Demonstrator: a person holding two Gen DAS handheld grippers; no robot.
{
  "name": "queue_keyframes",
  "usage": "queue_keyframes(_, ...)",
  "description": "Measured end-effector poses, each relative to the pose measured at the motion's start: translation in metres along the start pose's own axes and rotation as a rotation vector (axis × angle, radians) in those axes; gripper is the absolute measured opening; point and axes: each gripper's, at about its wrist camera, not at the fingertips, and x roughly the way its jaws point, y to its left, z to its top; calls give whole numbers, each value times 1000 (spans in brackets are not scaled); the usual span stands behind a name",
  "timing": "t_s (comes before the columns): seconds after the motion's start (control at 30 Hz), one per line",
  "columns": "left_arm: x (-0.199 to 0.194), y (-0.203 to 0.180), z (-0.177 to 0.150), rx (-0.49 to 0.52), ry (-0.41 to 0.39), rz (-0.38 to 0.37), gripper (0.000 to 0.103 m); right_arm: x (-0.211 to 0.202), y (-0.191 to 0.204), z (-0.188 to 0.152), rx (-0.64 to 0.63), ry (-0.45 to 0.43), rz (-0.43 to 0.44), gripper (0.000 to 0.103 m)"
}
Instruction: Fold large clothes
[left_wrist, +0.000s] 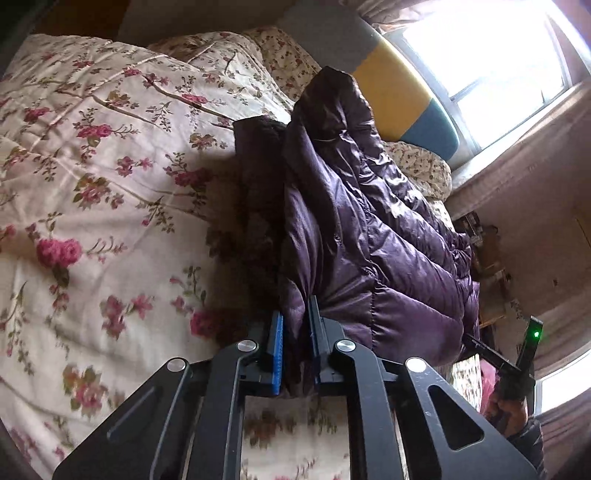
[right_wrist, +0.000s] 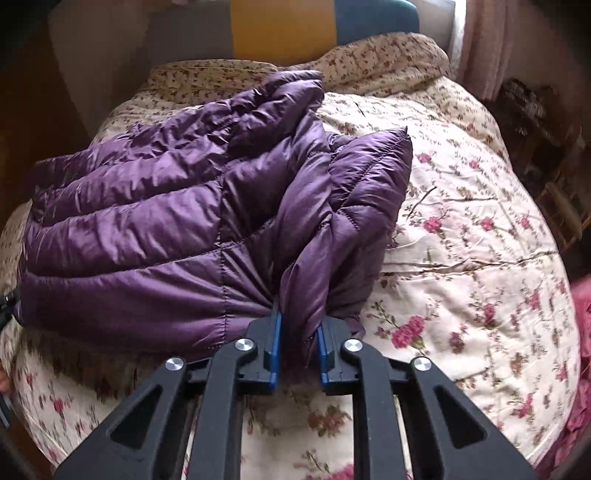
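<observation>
A purple quilted down jacket (left_wrist: 354, 229) lies bunched on a floral bedspread (left_wrist: 92, 184). My left gripper (left_wrist: 297, 328) is shut on a gathered fold of the jacket's edge between its blue pads. In the right wrist view the same jacket (right_wrist: 147, 206) spreads to the left, with a folded part (right_wrist: 369, 177) sticking up to the right. My right gripper (right_wrist: 299, 332) is shut on another gathered fold of the jacket. The other gripper's body with a green light (left_wrist: 532, 343) shows at the right of the left wrist view.
The floral bedspread (right_wrist: 461, 240) covers the whole bed. A yellow and teal headboard (right_wrist: 295, 26) and pillows (right_wrist: 388, 55) stand at the far end. A bright window (left_wrist: 491, 55) and pink curtains (right_wrist: 480, 44) are beside the bed. Dark clutter (right_wrist: 532, 122) lies off the bed's right side.
</observation>
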Motion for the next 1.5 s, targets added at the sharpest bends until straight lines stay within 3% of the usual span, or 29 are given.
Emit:
queue_keyframes(0.27,-33,-4,-47,44,35,-19,11,-38,15,-52,-143,22,-87,11)
queue_keyframes(0.67,-98,-3,-128,70,56,-31,11,-97,22,-158,-250,80,-116,11)
queue_keyframes(0.77,-107,-3,-138,82,63,-10,15,-104,19,-164,-237,81,-117,20)
queue_keyframes(0.8,-111,-3,-137,82,53,4,22,-107,19,-161,-231,78,-117,27)
queue_keyframes(0.83,-114,-3,-135,80,46,8,43,-111,17,-159,-223,69,-115,42)
queue_keyframes(0.87,-119,-2,-131,77,26,9,64,-114,16,-155,-215,61,-112,51)
queue_keyframes(0.9,-126,-2,-125,72,-17,16,69,-119,15,-150,-209,42,-111,58)
queue_keyframes(1.03,-125,-1,-101,47,-60,2,70,-129,12,-124,-150,-28,-86,71)
queue_keyframes(1.17,-107,-11,-76,35,-67,-21,69,-108,9,-82,-49,-61,-52,72)
queue_keyframes(1.4,-56,-16,-27,-77,-8,-29,68,-41,-10,-26,175,3,35,76)
queue_keyframes(1.47,-45,-17,-21,-92,13,1,52,-24,-15,-19,228,34,92,75)
queue_keyframes(1.5,-38,-16,-17,-92,30,33,43,-22,-14,-17,233,36,95,57)
